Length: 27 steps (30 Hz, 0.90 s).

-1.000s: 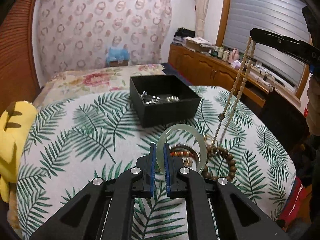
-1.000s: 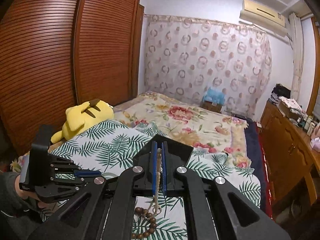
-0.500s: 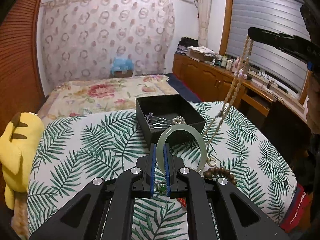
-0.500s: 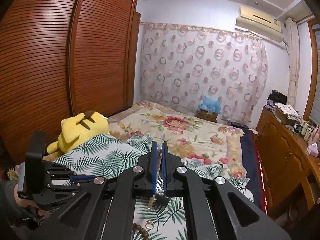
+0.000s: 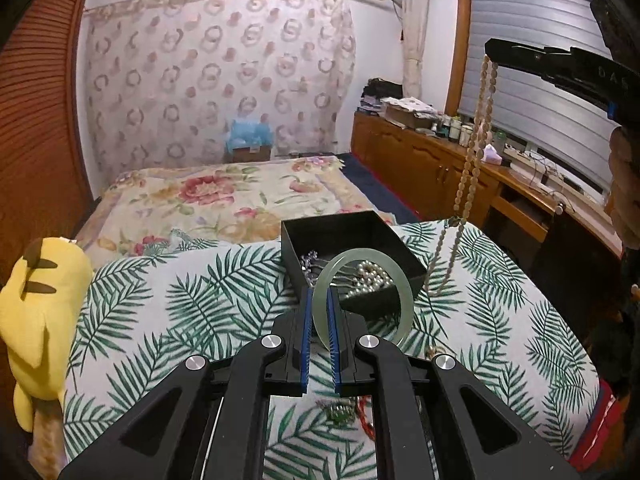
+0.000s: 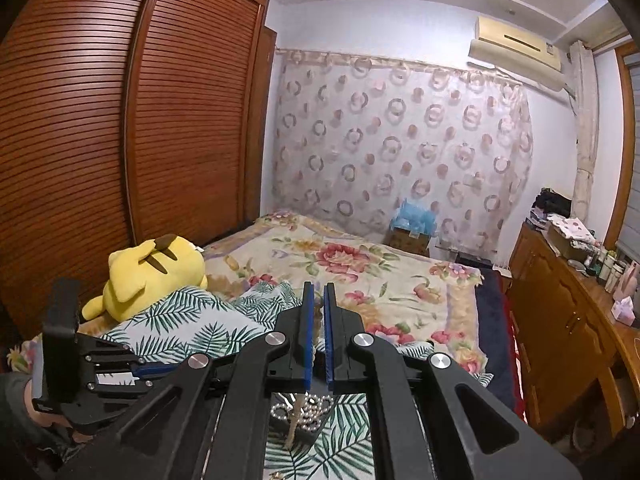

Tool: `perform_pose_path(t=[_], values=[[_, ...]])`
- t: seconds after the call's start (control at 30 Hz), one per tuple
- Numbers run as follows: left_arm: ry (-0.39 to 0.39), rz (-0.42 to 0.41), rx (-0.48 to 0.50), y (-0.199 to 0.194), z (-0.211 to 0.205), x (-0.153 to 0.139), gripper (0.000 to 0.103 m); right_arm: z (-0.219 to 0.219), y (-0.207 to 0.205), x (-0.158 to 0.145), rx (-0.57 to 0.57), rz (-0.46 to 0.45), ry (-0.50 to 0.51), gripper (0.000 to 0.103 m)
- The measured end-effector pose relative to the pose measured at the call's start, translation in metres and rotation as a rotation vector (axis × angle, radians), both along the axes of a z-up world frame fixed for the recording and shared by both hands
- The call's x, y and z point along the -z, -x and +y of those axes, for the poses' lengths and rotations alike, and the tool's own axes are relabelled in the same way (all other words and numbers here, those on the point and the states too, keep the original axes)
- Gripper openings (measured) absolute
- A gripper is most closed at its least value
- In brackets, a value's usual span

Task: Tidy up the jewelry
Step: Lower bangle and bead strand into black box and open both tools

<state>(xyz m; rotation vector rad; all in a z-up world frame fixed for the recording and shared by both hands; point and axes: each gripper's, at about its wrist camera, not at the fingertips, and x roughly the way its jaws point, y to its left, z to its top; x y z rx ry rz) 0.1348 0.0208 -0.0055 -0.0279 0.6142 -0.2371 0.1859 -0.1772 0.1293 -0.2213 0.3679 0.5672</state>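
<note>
My left gripper (image 5: 319, 296) is shut on a pale green bangle (image 5: 407, 304), held upright above the leaf-print bedspread, just in front of the open black box (image 5: 336, 236). White pearls (image 5: 372, 276) and a silvery piece lie inside the box. At the upper right my right gripper (image 5: 494, 50) is shut on a long beige bead necklace (image 5: 468, 168), which hangs down beside the box's right side. In the right wrist view the right gripper (image 6: 319, 292) pinches that strand (image 6: 294, 424), and the left gripper (image 6: 116, 368) shows at the lower left.
Loose jewelry (image 5: 348, 408) lies on the bedspread under my left gripper. A yellow plush toy (image 5: 36, 308) sits at the bed's left edge. A wooden sideboard (image 5: 440, 168) runs along the right wall, with a slatted wardrobe (image 6: 100, 140) on the left.
Both grippers have risen. The necklace has come up off the jewelry pile and hangs free beside the box. The bangle has moved forward until it overlaps the box's front.
</note>
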Motion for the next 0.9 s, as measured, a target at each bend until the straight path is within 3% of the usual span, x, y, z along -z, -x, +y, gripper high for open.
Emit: perform_pose_path(t=[0.23,0.33,0.63,0.9], values=[[-0.006,0.016,-0.004,-0.028,-0.002,-0.002,0.007,0.007,-0.021,0.002,-0.066,0.007,-0.014,0.005],[-0.011,0.023,-0.011,-0.042,-0.003,-0.001,0.007,0.01,-0.036,0.016,-0.095,0.037,-0.013,0.005],[-0.021,0.06,-0.024,-0.078,-0.005,0.01,0.007,0.022,-0.084,0.092,-0.139,0.196,-0.004,0.005],[-0.027,0.08,-0.015,-0.099,-0.009,0.018,0.007,0.021,-0.099,0.141,-0.143,0.307,-0.011,0.006]])
